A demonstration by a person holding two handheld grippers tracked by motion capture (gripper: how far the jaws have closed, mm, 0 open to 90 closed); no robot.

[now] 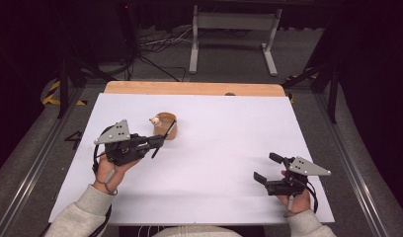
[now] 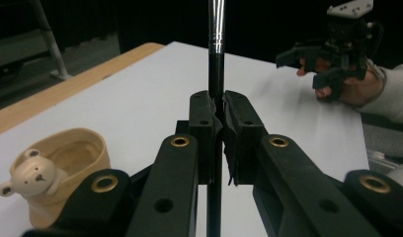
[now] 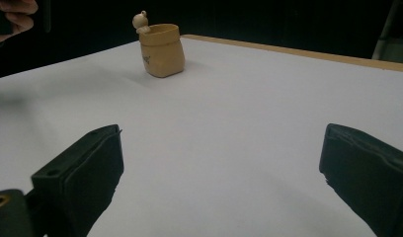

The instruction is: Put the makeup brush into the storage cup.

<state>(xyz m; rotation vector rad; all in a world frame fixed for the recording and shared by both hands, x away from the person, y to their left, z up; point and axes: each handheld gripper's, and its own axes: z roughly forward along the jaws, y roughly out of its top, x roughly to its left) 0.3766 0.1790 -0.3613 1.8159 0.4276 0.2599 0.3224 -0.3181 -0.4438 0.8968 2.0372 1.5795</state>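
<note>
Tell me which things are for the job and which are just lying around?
For the job:
- brush, pinched in the left gripper
- bear cup, right beside the brush

Just around:
- right gripper, fingers wide apart, holding nothing
- white table
- metal stand on the floor behind

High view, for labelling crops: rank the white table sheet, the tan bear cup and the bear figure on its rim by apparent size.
1. white table sheet
2. tan bear cup
3. bear figure, tiny on the cup's rim
</note>
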